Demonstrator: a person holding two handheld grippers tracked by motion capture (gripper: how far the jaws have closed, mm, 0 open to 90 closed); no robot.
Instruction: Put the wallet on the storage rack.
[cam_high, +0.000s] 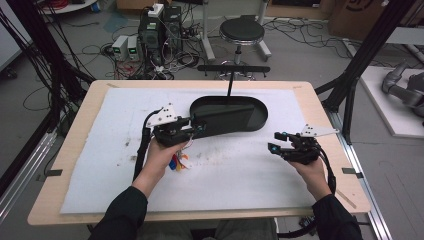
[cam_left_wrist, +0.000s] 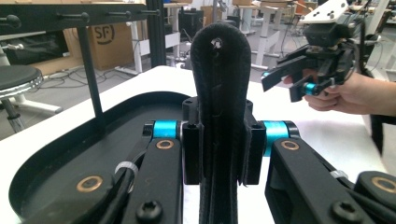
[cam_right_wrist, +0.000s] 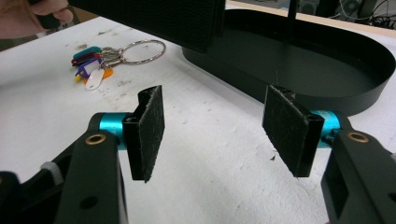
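While the left gripper (cam_high: 196, 126) is clamped on a flat black strap (cam_left_wrist: 219, 116) over the black tray's (cam_high: 250, 125) near rim mid-desk, it could slip; the right gripper (cam_right_wrist: 217, 123), jaws apart and empty, couldn't catch it.

A grey floor strewn with cables (cam_high: 300, 30) lies beyond the table. A black round stool (cam_high: 242, 31) stands far centre. Computer towers (cam_high: 161, 27) sit far left.
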